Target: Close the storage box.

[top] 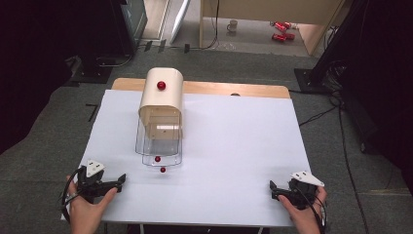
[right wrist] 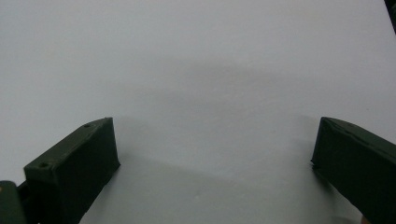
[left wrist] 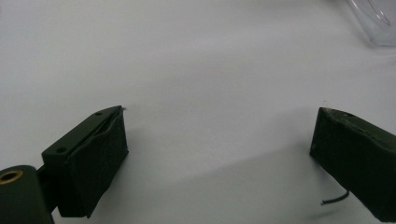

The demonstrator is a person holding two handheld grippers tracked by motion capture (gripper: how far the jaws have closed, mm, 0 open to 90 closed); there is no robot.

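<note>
Both hand-held grippers rest at the near edge of the counter (top: 243,146), the left hand-held gripper (top: 119,181) and the right hand-held gripper (top: 272,187) each wide open and empty. I see the cream bread box (top: 161,95) at centre-left, long axis running away from me, its clear lid (top: 160,144) facing me. I judge the left should approach the red knob (top: 162,169) squarely.

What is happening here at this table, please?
A person rests the left gripper and the right gripper on the white table, near its front corners, both open and holding nothing. Between them, farther back, stands a cream rounded box with a red knob; its clear plastic drawers are pulled out. Nothing is touched.
</note>
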